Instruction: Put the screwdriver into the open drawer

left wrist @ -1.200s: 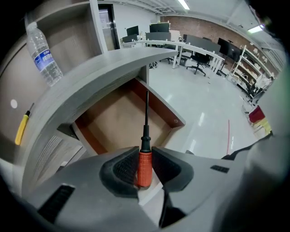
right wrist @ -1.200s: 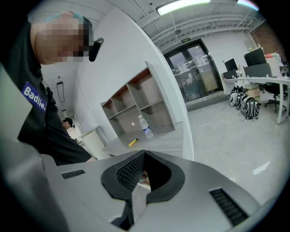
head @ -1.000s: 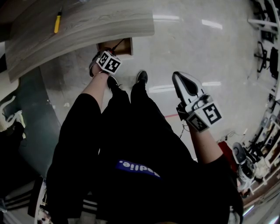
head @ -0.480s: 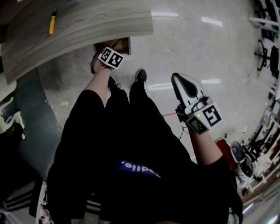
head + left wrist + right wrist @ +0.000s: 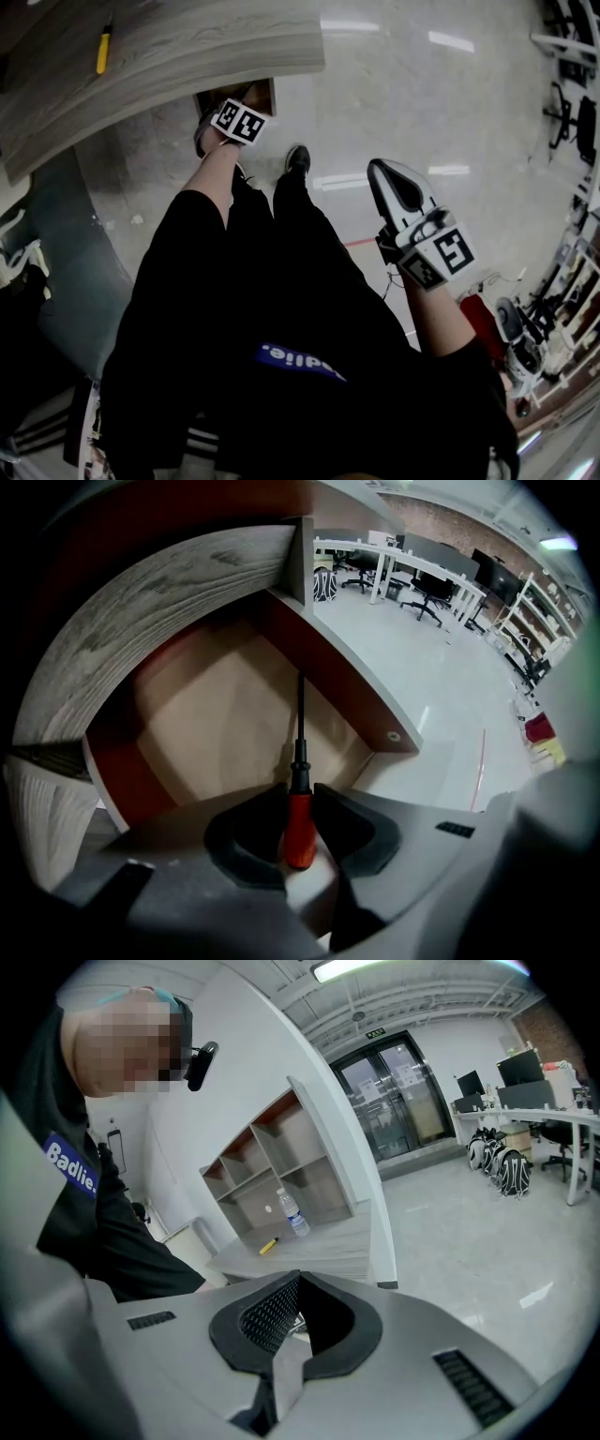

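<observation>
My left gripper (image 5: 300, 808) is shut on the red handle of the screwdriver (image 5: 300, 829). Its black shaft (image 5: 301, 714) points down into the open drawer (image 5: 211, 714), which has red-brown walls and a pale bottom. The tip hangs above the drawer's bottom, near its right wall. In the head view the left gripper (image 5: 234, 124) hovers over the drawer (image 5: 262, 94), just below the grey wooden table's edge; the screwdriver is hidden there. My right gripper (image 5: 386, 178) is held out over the floor on the right, shut with nothing in it (image 5: 300, 1279).
A yellow-handled tool (image 5: 101, 52) lies on the grey wooden tabletop (image 5: 187, 47); in the right gripper view it (image 5: 268, 1245) rests beside a water bottle (image 5: 292, 1213) in front of a shelf unit (image 5: 281, 1171). The person's legs and shoes (image 5: 298, 159) stand near the drawer.
My left gripper has sunk a little towards the drawer with the screwdriver still in it. The right gripper has stayed where it was.
</observation>
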### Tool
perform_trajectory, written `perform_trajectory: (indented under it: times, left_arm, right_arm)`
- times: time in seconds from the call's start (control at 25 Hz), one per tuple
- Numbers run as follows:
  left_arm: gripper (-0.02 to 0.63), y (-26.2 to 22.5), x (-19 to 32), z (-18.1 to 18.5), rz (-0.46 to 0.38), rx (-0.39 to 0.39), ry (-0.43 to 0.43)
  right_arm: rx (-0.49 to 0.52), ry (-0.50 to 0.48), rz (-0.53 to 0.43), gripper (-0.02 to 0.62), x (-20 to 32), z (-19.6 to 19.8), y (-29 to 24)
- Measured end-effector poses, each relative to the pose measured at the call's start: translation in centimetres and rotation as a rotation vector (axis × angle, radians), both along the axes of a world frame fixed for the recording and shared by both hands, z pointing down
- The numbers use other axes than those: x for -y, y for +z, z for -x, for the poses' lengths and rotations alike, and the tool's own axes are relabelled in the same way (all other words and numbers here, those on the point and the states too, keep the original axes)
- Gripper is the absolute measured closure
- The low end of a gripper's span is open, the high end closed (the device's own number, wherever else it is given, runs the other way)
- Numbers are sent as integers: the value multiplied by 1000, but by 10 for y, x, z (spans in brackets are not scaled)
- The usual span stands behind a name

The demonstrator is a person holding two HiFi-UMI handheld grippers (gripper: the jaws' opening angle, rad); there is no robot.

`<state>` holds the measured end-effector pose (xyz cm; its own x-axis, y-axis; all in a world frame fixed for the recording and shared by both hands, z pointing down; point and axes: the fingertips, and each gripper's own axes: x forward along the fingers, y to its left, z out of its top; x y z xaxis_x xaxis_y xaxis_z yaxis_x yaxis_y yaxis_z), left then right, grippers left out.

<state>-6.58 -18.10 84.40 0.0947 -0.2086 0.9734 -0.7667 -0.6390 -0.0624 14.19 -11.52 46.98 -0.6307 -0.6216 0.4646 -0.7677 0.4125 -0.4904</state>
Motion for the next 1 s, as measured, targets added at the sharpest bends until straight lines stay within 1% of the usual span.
perform_trajectory:
  times: [0.12,0.24,0.4,0.56,0.64,0.72,0.84,1.0]
  left_arm:
    - [515,1,-1,2,-3,-3,-4]
    - [514,1,1,5,-7,-14,-8]
    - [512,3,2,4,-10,-46,-19]
    - [512,3,3,5,-19,-67,-35]
    - [503,2,5,3,-22,-76,-37]
    - [488,-1,6,1,-34,-94,-42]
    - [452,-9,8,-2,-64,-114,-43]
    - [446,-30,10,-5,-101,-162,-66]
  right_arm:
    - [-4,-3,-7,568,-1,0,-2]
    - [-15,-28,-46,568,-1,3,-1]
    - [2,-4,-1,568,-2,8,0]
    - [6,-9,-12,568,-4,13,-1]
    - [11,-12,-23,568,-3,15,-2]
    - [4,-8,-14,568,-5,16,-1]
    - [1,-15,-30,568,-7,19,-3]
    - [18,-21,-39,568,-6,24,-10]
